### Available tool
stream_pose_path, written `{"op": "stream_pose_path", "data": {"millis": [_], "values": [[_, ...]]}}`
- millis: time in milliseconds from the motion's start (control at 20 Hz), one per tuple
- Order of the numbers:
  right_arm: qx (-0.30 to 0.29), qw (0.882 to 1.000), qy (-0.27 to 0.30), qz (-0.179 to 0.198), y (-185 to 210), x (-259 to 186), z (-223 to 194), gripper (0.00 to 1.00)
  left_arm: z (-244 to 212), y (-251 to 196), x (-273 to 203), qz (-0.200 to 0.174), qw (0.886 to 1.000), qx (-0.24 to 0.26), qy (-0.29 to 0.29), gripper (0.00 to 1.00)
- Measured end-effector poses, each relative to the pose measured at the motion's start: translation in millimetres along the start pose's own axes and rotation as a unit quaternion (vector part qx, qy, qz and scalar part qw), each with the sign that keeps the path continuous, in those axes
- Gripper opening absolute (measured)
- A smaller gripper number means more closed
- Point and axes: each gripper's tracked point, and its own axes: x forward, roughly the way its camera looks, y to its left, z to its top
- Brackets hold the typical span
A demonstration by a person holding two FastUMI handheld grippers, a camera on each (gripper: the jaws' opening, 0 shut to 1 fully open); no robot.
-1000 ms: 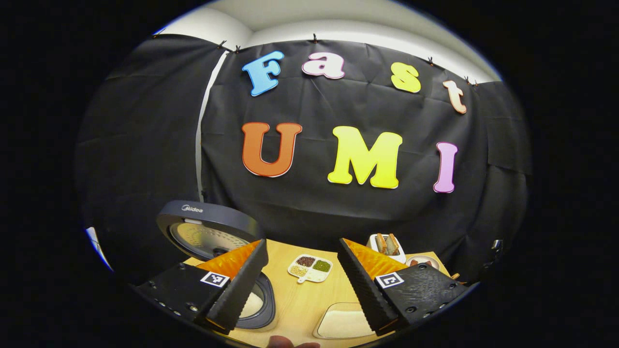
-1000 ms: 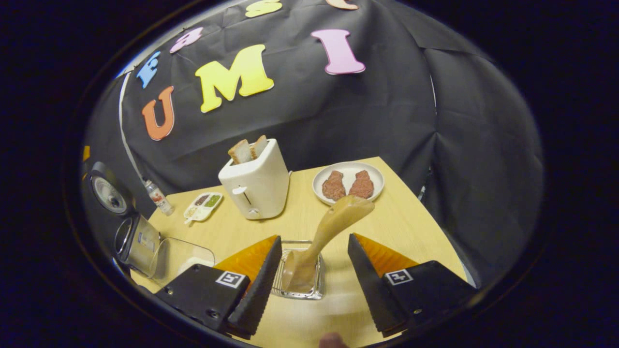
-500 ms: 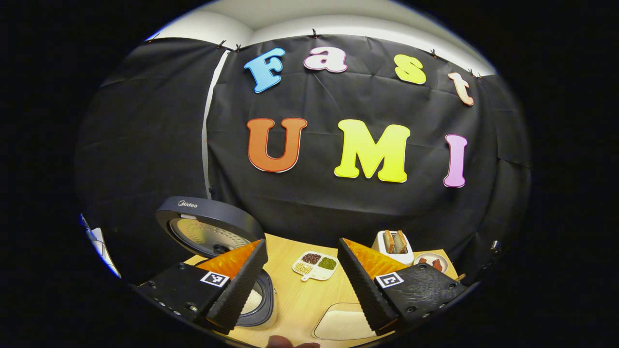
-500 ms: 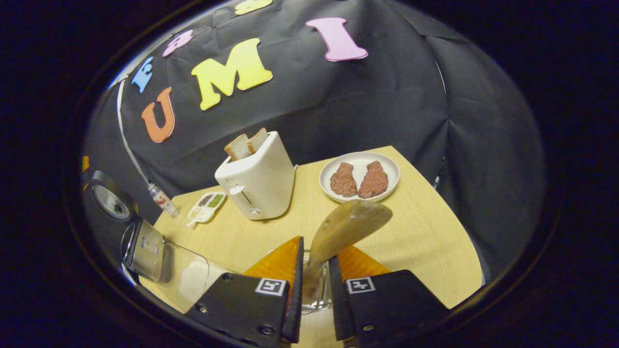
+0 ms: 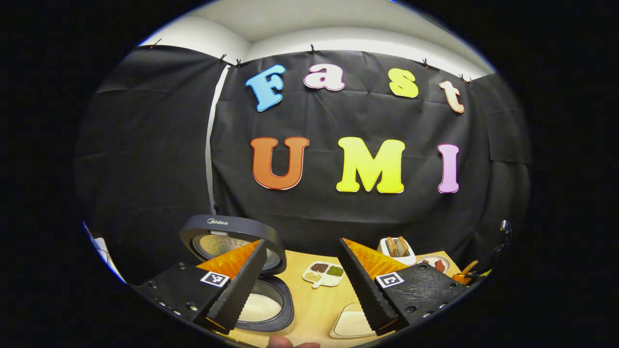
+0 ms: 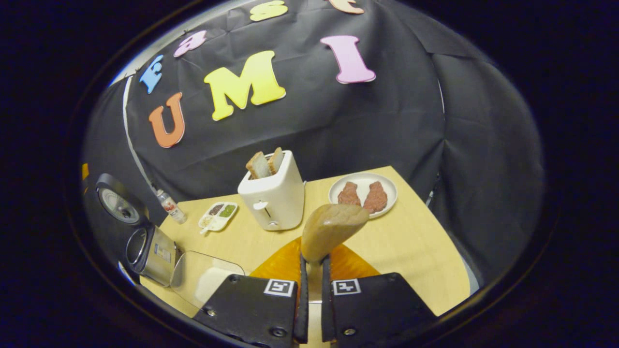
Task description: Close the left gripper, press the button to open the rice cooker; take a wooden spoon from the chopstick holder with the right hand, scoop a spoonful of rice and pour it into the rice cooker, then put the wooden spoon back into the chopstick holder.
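Observation:
The rice cooker stands open, its lid upright and white rice in the pot. My left gripper hovers open above the table, between the cooker and the clear rice container, holding nothing. My right gripper is shut on the handle of the wooden spoon, whose bowl sticks up and forward past the fingertips. In the right gripper view the rice cooker is at the far left, with the rice container just beside it.
A white toaster with two bread slices stands mid-table. Behind it to the right is a plate with two pieces of meat. A divided tray of beans and a small bottle sit near the wall.
My right gripper has shut on the spoon handle and lifted it; the glass holder has dropped out of sight below the fingers. The left gripper stays open and has drifted slightly.

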Motion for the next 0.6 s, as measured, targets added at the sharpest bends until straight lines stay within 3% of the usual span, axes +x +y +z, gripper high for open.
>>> {"op": "stream_pose_path", "data": {"millis": [150,300,600], "values": [[-0.03,0.999,-0.042,-0.008,28.9,-32.3,32.9,0.13,1.3,25.6,-20.1,-0.005,1.0,0.004,-0.013,0.94],[-0.039,0.997,-0.063,0.01,78.4,-57.5,45.7,0.12,0.9,53.8,-35.1,-0.009,1.0,0.004,-0.02,0.94],[-0.047,0.997,-0.047,0.047,166.9,-67.0,4.5,0.12,-2.0,114.1,-61.6,-0.005,1.0,0.002,-0.021,0.94]]}}
